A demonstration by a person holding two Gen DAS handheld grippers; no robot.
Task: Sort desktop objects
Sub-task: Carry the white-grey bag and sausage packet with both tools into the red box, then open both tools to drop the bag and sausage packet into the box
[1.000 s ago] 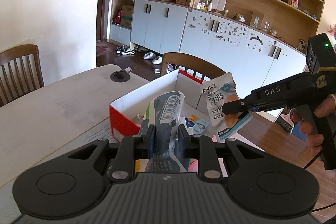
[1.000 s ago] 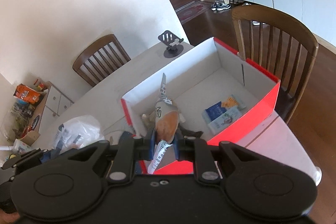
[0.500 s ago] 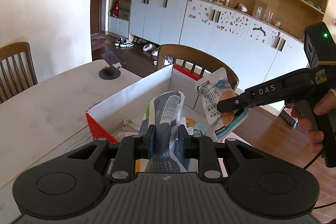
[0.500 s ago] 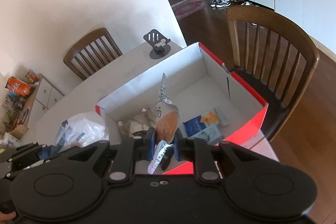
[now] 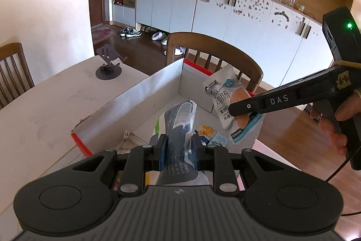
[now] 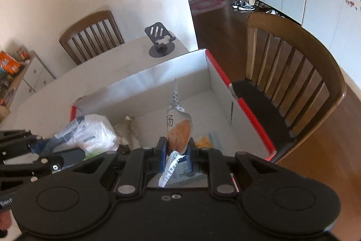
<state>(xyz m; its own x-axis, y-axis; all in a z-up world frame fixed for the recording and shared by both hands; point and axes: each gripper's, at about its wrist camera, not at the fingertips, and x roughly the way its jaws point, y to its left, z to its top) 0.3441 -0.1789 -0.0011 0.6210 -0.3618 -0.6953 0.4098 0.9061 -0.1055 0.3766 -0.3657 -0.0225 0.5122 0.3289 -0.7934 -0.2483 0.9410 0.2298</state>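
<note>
While both tools hang over the open cardboard box (image 5: 144,92), each one is clamped on its own packet: the left gripper (image 5: 179,148) pinches a dark blue-grey plastic bag (image 5: 180,125) between its 2 blue pads, the bag rising straight out of the jaws above the box's near end, and the right gripper (image 6: 177,150) is closed tight on a sausage snack pouch (image 6: 179,128), white with an orange picture and printed characters, which stands upright from its pads over the middle of the box. Seen from the left wrist, that pouch (image 5: 225,101) hangs just right of the bag, above the box's right wall, with a person's hand (image 5: 334,123) around the right tool's black handle. Red outside and plain white inside, the box is rectangular and sits on a pale, matte table (image 5: 45,101); several small flat packets lie on its floor, their count unclear. 1 dark metal phone stand (image 6: 160,42) sits on the table beyond it, and 2 wooden slat-back chairs (image 6: 293,64) stand beside the table.
</note>
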